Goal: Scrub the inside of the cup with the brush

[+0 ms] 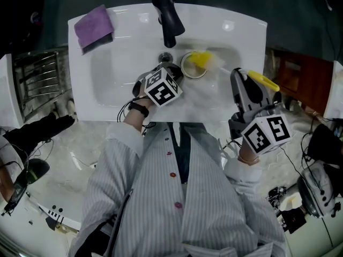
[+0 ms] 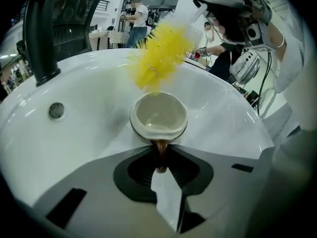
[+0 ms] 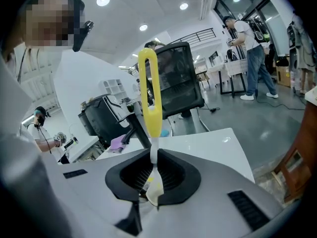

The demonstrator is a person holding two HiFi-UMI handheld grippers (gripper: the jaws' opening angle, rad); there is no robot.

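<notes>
Now the left hand-held gripper [image 2: 161,165] is clamped on the brown handle of the cup [image 2: 158,114], which sits in the sink [image 1: 118,74] toward its back edge. The right hand-held gripper [image 3: 152,175] pinches the brush [image 3: 148,83], yellow bristles just over the cup's rim.

Free to pass over left half of white ceramic sink basin [image 1: 107,79]. Blocked back-centre by black curved faucet [image 1: 170,20], beside drain by cream ceramic cup [image 1: 187,72] with yellow bristle brush [image 1: 199,59] at its mouth. Back-left rim taken by purple cloth [image 1: 94,28].
</notes>
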